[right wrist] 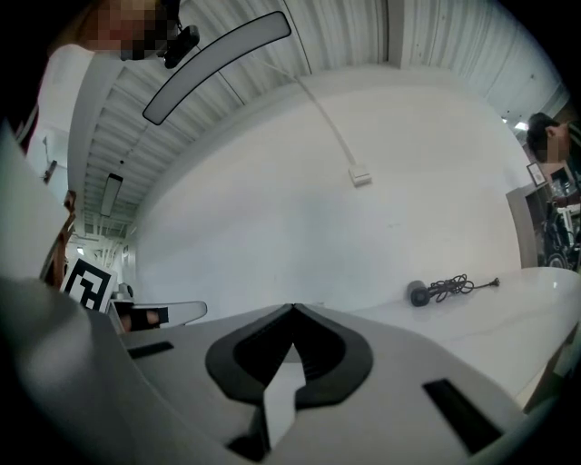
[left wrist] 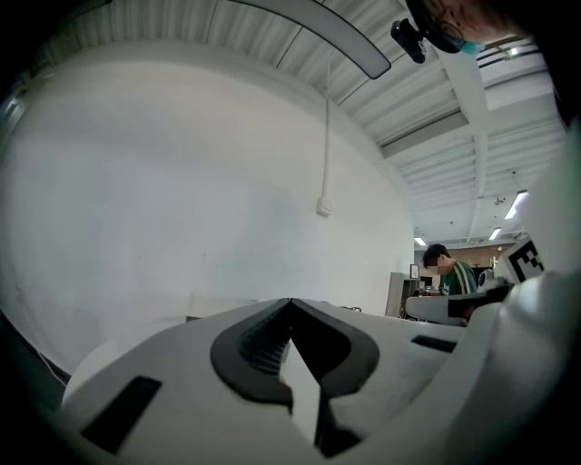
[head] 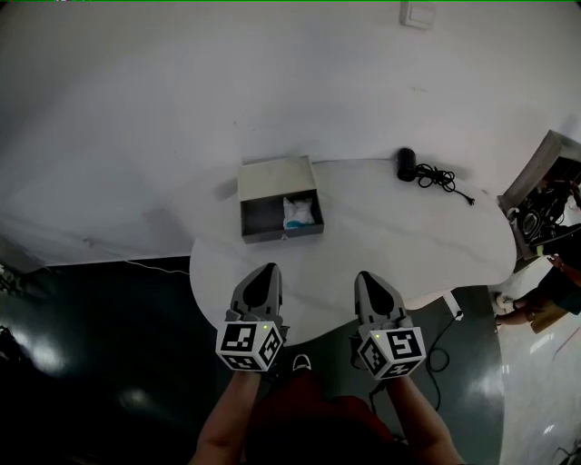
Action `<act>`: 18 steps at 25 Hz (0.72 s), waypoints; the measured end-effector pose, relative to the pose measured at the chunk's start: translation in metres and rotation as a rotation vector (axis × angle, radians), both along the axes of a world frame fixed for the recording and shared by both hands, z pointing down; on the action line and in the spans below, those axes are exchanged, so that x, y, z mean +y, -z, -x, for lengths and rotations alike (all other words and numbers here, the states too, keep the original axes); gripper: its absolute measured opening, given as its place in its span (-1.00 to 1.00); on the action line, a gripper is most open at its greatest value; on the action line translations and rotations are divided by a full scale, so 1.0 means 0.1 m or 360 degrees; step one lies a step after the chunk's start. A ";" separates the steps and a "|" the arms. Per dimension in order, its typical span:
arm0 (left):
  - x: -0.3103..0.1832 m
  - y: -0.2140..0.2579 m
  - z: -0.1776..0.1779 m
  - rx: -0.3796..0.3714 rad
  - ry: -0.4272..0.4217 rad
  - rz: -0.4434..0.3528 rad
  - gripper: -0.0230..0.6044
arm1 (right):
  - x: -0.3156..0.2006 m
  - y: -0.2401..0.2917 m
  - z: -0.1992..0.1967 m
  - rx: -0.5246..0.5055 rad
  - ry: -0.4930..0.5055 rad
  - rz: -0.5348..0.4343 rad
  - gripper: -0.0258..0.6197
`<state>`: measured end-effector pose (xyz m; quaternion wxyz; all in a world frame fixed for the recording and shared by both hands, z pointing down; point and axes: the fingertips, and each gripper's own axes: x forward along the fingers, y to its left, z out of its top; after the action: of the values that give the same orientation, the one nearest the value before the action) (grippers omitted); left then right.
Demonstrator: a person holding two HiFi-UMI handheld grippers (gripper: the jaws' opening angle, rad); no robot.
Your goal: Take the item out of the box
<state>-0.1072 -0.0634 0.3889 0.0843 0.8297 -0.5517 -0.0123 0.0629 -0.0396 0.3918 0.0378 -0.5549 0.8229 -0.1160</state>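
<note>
I see the box by the far left edge of the table, the item in its right half, a corded device far right.

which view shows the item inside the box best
The head view: it looks down into the open grey box, where the white item lies at its right end. The two gripper views show none of it.

- Head view: high, looking steeply down onto the white table; left gripper and right gripper sit at its near edge.
- Left gripper view: low, near table level, facing the wall.
- Right gripper view: same height, same heading.
- All three share the wall switch; head and right also share the corded black device.
</note>
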 end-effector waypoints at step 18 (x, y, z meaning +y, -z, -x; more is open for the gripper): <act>-1.02 -0.07 0.17 0.0023 -0.0148 0.0064 -0.86 | -0.90 0.11 0.21 0.0070 -0.0104 0.0022 -0.88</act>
<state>-0.1242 -0.1649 0.3962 0.1054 0.8524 -0.5122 -0.0033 0.0416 -0.1292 0.3807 0.0195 -0.5841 0.8042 -0.1081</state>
